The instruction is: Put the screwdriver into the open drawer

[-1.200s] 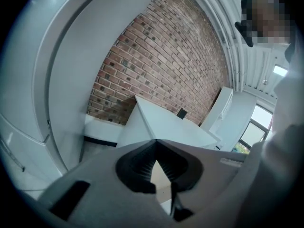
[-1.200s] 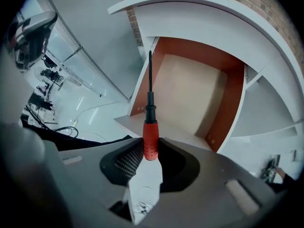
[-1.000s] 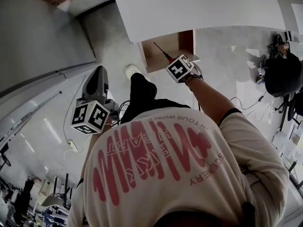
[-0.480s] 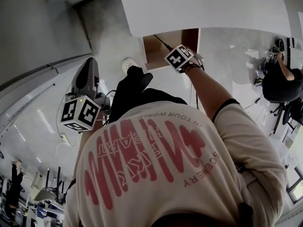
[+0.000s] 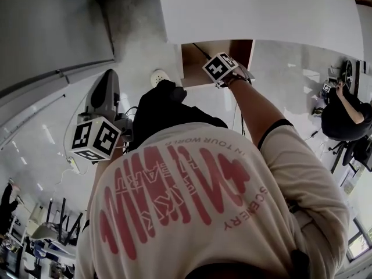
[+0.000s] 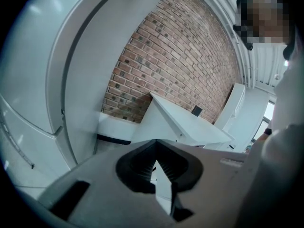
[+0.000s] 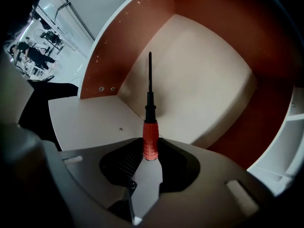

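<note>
Pale floor (image 5: 133,34) and a white cabinet top (image 5: 256,10) fill the room, with a brick wall (image 6: 180,56) ahead of the left gripper (image 6: 156,148). The one red-handled screwdriver (image 7: 150,132) is gripped by its handle in the right gripper (image 7: 150,151). Its dark shaft runs straight out past the jaw tips into the single open drawer (image 7: 199,80), over the drawer's pale bottom. Brown drawer walls stand left and right of that gripper, and a pale panel (image 7: 85,120) lies just beside its jaws. The left gripper hangs well apart from it, jaws closed together with nothing between them. Two grippers show, each carrying one marker cube (image 5: 221,67) (image 5: 95,138). A white shoe (image 5: 158,76) shows between the grippers, and a second person (image 5: 340,106) sits far beyond the right gripper's outer side.
</note>
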Motion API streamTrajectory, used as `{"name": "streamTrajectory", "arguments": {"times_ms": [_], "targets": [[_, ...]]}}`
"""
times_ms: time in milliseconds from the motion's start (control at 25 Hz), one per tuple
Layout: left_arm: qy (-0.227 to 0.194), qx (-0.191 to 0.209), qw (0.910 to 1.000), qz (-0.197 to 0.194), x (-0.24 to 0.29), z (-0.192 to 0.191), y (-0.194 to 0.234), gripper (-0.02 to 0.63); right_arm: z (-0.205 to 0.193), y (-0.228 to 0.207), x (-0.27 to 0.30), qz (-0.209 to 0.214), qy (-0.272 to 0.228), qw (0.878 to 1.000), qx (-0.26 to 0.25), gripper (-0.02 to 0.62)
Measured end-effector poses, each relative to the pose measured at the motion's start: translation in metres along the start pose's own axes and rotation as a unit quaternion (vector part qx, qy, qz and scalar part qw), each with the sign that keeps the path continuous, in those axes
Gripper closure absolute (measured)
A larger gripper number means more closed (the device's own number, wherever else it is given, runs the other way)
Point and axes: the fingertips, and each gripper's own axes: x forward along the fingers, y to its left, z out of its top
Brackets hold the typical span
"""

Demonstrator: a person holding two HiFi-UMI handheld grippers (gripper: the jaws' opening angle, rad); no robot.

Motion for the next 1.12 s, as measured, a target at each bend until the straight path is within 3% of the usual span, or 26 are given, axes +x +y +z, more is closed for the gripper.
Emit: {"name": "streamTrajectory", "arguments": {"times_ms": [360, 1120], "targets": [[-0.001, 0.013, 0.9997, -0.02, 0.025, 0.001, -0.009, 0.603, 0.007, -0.002, 0.019, 0.015, 0.002, 1.0, 0.02, 0.485], [0.0, 0.011, 0.9999, 0.001, 0.018, -0.001, -0.003, 0.603, 0.007, -0.01, 0.028, 0.02, 0.03, 0.999, 0.016, 0.468]]}}
